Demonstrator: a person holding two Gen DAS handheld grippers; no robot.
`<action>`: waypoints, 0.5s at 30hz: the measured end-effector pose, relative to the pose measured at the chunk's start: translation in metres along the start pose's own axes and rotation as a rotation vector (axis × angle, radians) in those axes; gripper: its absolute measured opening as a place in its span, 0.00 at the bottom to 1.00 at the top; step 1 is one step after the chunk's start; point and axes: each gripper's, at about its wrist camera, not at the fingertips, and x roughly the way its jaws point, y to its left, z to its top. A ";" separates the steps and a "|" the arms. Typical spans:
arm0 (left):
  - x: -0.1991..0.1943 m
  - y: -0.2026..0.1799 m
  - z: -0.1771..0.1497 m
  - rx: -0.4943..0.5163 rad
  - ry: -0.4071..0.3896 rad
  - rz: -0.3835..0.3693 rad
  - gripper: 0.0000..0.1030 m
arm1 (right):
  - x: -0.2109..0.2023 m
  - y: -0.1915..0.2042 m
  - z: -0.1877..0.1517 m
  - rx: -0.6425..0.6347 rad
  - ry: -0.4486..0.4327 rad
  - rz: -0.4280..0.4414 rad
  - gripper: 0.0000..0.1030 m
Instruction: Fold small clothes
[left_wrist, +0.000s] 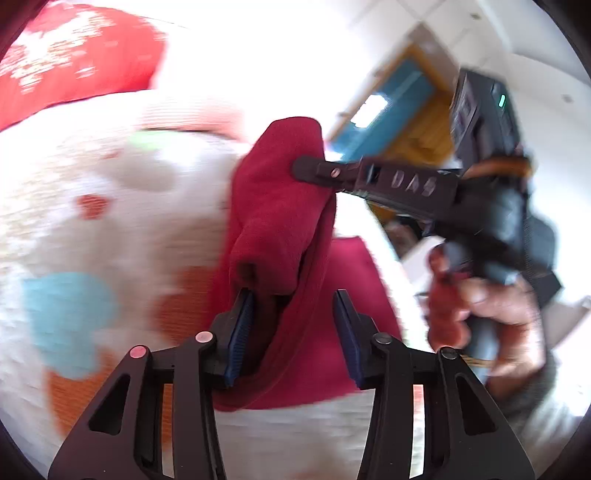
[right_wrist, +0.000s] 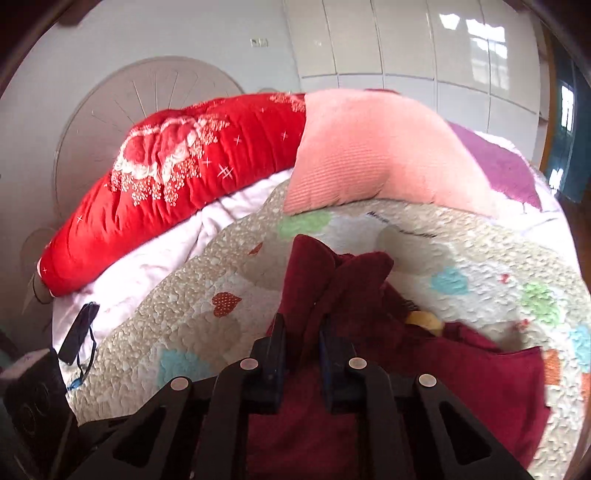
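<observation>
A small dark red garment (left_wrist: 280, 229) is lifted off a quilted bedspread (left_wrist: 92, 229) with coloured patches. My left gripper (left_wrist: 293, 325) is open, with red cloth hanging between its blue pads and touching the left pad (left_wrist: 240, 332). My right gripper (left_wrist: 306, 171) comes in from the right in the left wrist view and is pinched on the garment's upper edge. In the right wrist view, my right gripper (right_wrist: 303, 332) is shut on a bunched fold of the red garment (right_wrist: 325, 273), the rest of which lies on the bedspread (right_wrist: 461, 266).
A red quilt (right_wrist: 177, 181) and a pink pillow (right_wrist: 373, 155) lie at the head of the bed. A dark phone with a cable (right_wrist: 79, 332) rests on the white sheet at left. A purple cloth (right_wrist: 498, 162) lies at far right. White wardrobe doors (right_wrist: 406, 44) stand behind.
</observation>
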 end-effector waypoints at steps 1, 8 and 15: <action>0.004 -0.017 0.000 0.028 0.010 -0.022 0.41 | -0.016 -0.014 -0.006 0.008 -0.017 -0.017 0.14; 0.091 -0.116 -0.031 0.181 0.189 -0.090 0.39 | -0.056 -0.125 -0.071 0.179 -0.002 -0.163 0.13; 0.120 -0.139 -0.053 0.232 0.327 -0.019 0.39 | -0.042 -0.192 -0.126 0.457 0.020 -0.077 0.16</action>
